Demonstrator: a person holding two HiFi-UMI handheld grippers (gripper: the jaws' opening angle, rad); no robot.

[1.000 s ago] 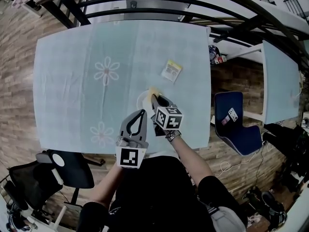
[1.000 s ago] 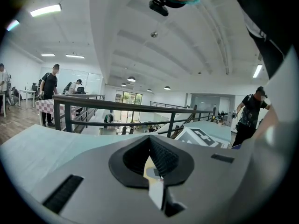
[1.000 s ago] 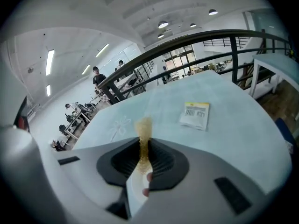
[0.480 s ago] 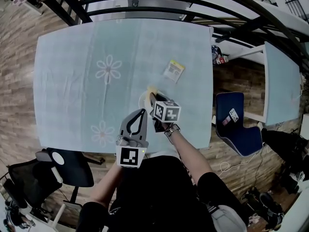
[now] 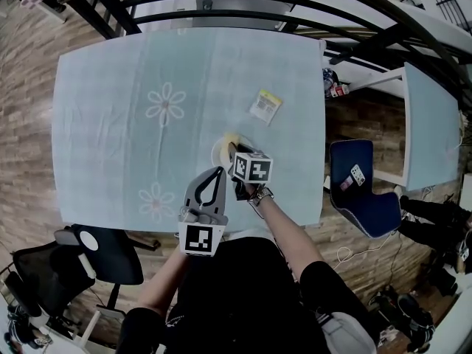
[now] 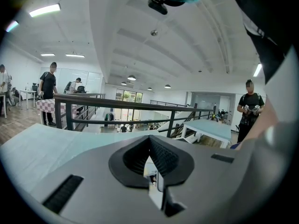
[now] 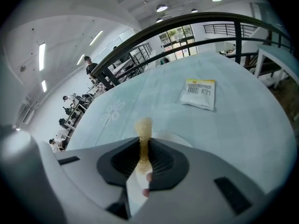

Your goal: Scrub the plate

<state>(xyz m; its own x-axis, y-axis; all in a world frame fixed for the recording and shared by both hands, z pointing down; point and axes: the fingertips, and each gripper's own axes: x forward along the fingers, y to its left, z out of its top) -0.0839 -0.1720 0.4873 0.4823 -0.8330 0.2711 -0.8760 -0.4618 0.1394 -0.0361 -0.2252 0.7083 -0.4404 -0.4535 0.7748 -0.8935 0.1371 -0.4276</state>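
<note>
- A rectangular table under a pale blue-green cloth printed with white flowers (image 5: 110, 153) fills the middle of the head view, with a dark metal railing (image 5: 221, 6) along its far edge.
- The right gripper (image 5: 236, 152), grey with a marker cube at its back, reaches in from the near edge and points down at the plate. Its jaws (image 7: 144, 148) are clamped narrow on a sponge.
- The left gripper (image 5: 215, 175) hangs just left of the right one, above the cloth near the table's near edge. Its dark ribbed pads (image 6: 150, 146) are pressed together at the tips with nothing between them.
- A plain white round plate (image 5: 221, 152) lies flat on the cloth in the near right part of the table, to the right of the flower prints. The right gripper covers most of it, leaving only its pale left and far rim (image 7: 180, 138) showing; whether it is soiled cannot be told.
- A small flat white packet with a yellow band and dark print (image 5: 265, 106) lies on the cloth beyond the plate, well apart from it (image 7: 198, 93).
- The yellow, coarse-grained sponge (image 7: 143, 129) is squeezed into a thin upright strip. Its free end pokes out past the jaw tips over the plate's far rim (image 5: 231, 138); contact with the plate cannot be made out.
</note>
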